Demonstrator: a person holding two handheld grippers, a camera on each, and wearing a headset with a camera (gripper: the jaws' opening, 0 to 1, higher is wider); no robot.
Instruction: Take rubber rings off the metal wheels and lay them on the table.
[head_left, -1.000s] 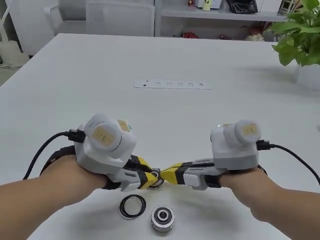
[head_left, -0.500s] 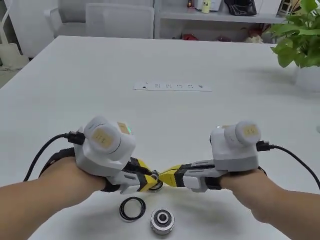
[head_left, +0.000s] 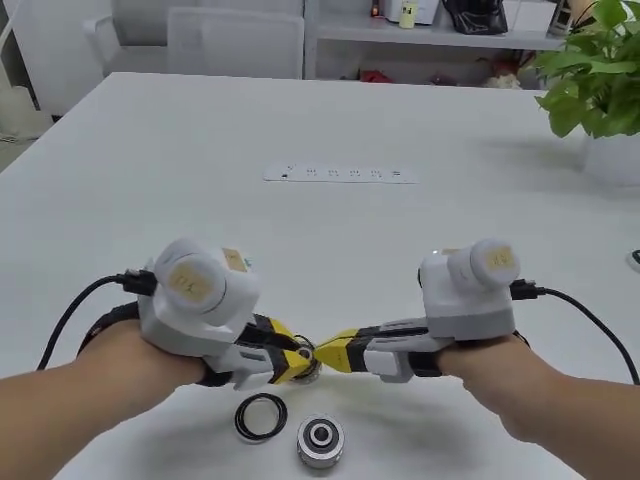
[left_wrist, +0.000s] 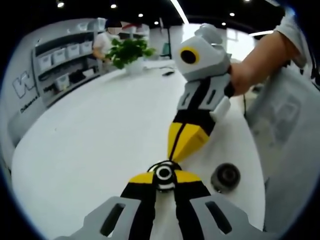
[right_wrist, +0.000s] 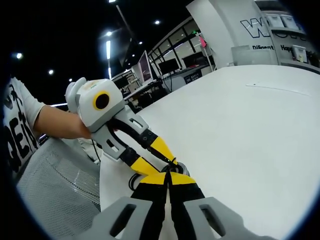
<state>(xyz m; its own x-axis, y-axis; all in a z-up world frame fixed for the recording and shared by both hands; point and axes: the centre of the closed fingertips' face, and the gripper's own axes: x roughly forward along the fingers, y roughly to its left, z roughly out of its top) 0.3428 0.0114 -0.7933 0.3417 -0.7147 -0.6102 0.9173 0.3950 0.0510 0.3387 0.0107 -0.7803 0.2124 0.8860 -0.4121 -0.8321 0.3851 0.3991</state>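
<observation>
One table (head_left: 330, 120): white and broad. The work goes on low over its near edge, so anything that slips off the jaws lands right beneath them.
Plant (head_left: 590, 80): far beyond the right gripper, out of the way.
Power strip (head_left: 338, 174): well ahead of both sets of jaw tips and apart from the work.
Left gripper (head_left: 298, 362): its jaws are clamped on the held wheel from the two sides. This looks like the anchoring hand, keeping the wheel from turning or sliding while the other tool works at its rim.
Right gripper (head_left: 335, 355): it comes in tip to tip against the left one. Its jaws are pressed together into a point at the wheel's rim, probably to catch the rubber. Whether rubber is actually between them is too small to tell.
Held wheel (left_wrist: 164, 173): sits between the left gripper's yellow tips, face toward that gripper's camera.
Fitted ring (left_wrist: 156, 169): a dark band around the held wheel, not yet off.
Bare wheel (head_left: 320, 441): on the table just below the meeting tips, toward the person — its ring looks already removed.
Loose ring (head_left: 239, 416): flat on the table beside the bare wheel, under the left gripper — one ring laid down.
</observation>
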